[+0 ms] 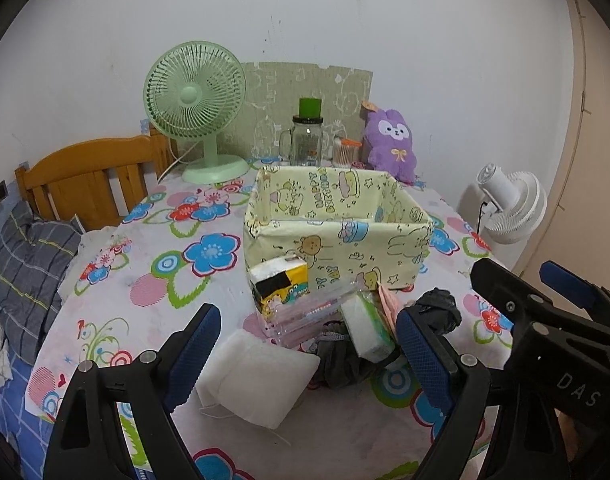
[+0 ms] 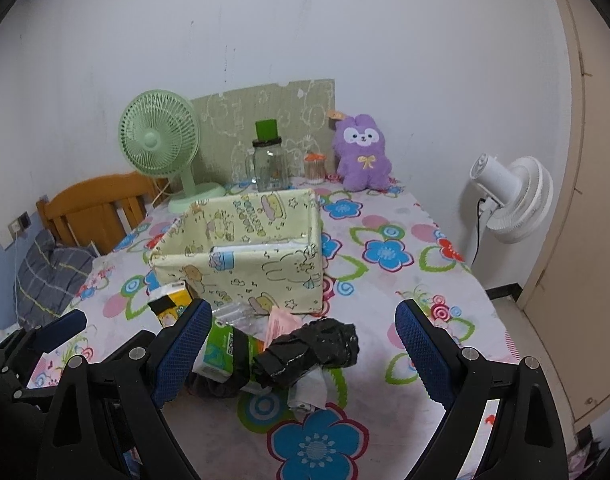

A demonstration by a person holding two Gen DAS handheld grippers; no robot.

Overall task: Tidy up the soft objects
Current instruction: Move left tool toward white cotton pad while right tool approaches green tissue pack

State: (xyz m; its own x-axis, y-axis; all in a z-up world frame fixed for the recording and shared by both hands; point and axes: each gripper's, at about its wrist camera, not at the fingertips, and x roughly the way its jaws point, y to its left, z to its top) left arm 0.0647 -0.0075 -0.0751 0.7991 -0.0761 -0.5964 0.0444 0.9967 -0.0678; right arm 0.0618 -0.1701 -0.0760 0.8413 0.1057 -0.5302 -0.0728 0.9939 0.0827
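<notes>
While both grippers hang above the flowered tablecloth (image 1: 177,248), a pile of soft things lies in front of the pale yellow fabric box (image 1: 337,216).
Left wrist view: the left gripper (image 1: 307,354) stands wide over a white square pad (image 1: 261,376), holding nothing. Right wrist view: the right gripper (image 2: 301,354) stands wide over a crumpled black plastic bag (image 2: 309,350), also holding nothing.

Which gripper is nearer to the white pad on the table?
Left. The white pad lies just ahead of the open left gripper. The right gripper is off to its side, facing the black bag.
</notes>
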